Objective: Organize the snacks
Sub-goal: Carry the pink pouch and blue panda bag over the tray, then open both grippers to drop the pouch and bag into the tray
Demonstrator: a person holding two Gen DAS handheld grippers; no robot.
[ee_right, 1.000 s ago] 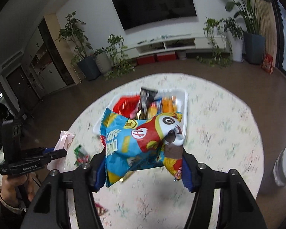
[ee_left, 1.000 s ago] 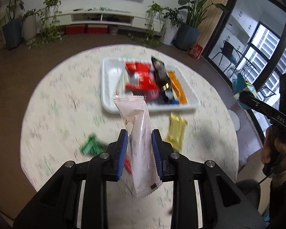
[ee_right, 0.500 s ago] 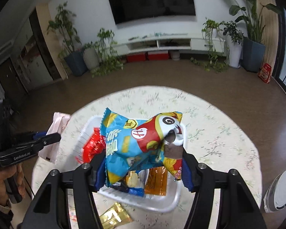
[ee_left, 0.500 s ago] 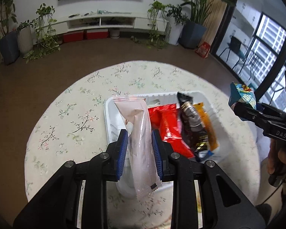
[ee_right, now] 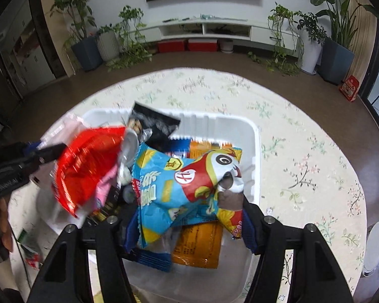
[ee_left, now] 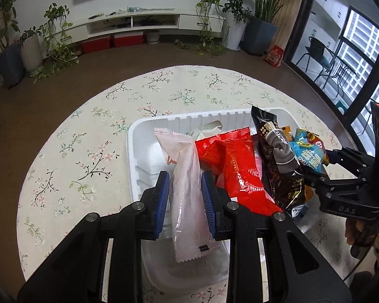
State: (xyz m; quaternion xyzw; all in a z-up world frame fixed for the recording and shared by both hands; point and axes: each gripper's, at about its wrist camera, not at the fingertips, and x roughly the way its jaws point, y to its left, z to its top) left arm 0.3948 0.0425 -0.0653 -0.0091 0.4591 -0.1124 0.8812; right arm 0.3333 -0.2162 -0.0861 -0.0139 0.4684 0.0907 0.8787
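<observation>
Both grippers now over the tray (ee_left: 136, 136): left clamps pink packet (ee_left: 187, 189), right's jaws opening around blue bag (ee_right: 179, 186).

i get bright daylight from the window (ee_left: 361, 48); edges bend and darken, and the red packet (ee_right: 86, 166) smears with motion blur.

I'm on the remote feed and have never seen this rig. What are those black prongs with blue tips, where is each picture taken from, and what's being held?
There is no robot: a person holds two hand grippers, each with a fisheye camera looking along its fingers. In the left camera's view, the left gripper is clamped on a pale pink packet above the white tray. In the right camera's view, the right gripper has a blue and red snack bag between its jaws, which are opening. The tray sits on a round floral table and already holds a red packet, a black one and an orange one.
</observation>
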